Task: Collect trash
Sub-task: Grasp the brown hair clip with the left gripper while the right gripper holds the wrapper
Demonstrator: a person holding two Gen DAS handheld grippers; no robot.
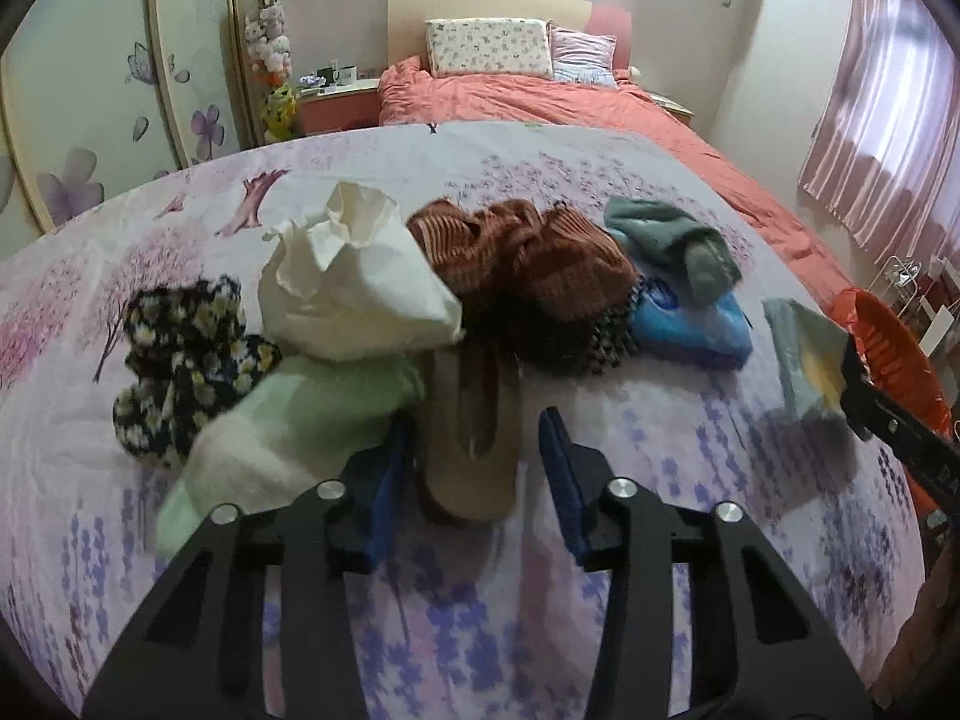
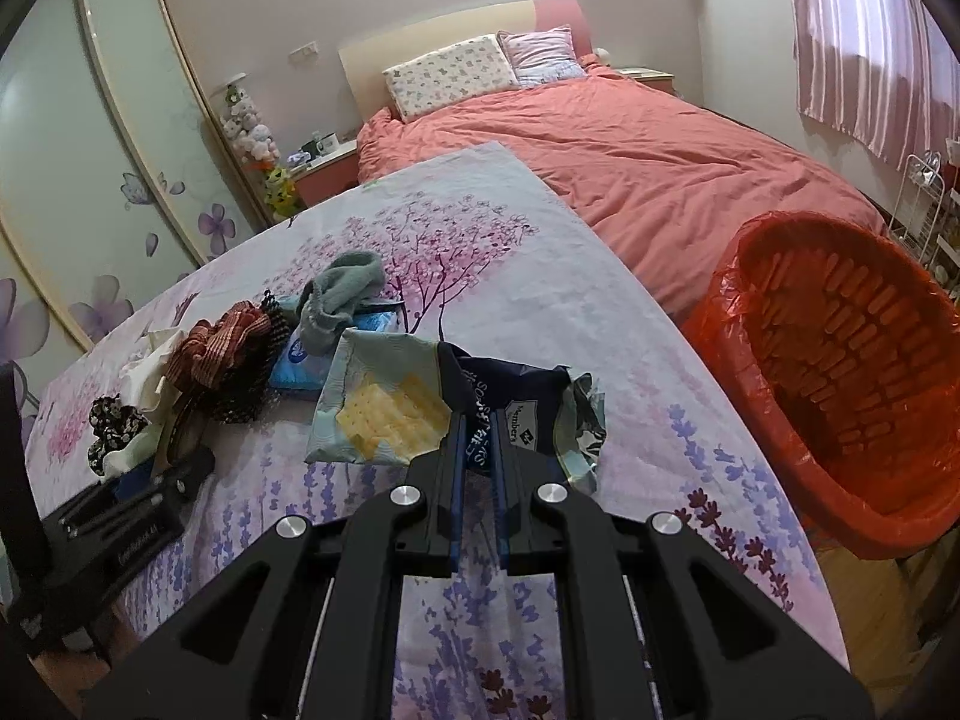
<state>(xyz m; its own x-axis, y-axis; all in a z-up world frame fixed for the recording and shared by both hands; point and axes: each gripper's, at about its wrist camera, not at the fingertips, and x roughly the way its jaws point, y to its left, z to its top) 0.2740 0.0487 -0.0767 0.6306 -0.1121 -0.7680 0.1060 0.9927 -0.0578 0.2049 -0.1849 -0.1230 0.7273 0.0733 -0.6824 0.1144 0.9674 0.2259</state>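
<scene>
Right gripper [image 2: 478, 447], near centre of the right wrist view: jaws narrow, clamped on the dark torn end of a cracker wrapper [image 2: 384, 402], lifted slightly above the floral sheet [image 2: 540, 312]. Wrapper pale blue-green with yellow crackers printed on it, crumpled foil trailing to the right of the pads. Orange bin [image 2: 852, 372] lined with an orange bag, just beside the bed's right edge, to the right of the wrapper and apart from it.

Left gripper [image 1: 474, 438], near centre of the left wrist view: jaws partly open, straddling the near end of a tan sock [image 1: 474, 420]; blue pads [image 1: 384, 468] apart from the sock on both sides, no grip visible. Pale green sock [image 1: 288, 420] touching the left pad's outer side.

Further along the sheet, left to right: black floral cloth [image 1: 180, 354], crumpled white paper bag [image 1: 354, 288], rust striped cloth [image 1: 528, 258], blue tissue pack [image 1: 690, 324] with a grey-green sock [image 1: 672, 234] lying over it. Beyond, coral duvet [image 2: 660, 168] and two pillows [image 2: 450, 75] at the headboard.
</scene>
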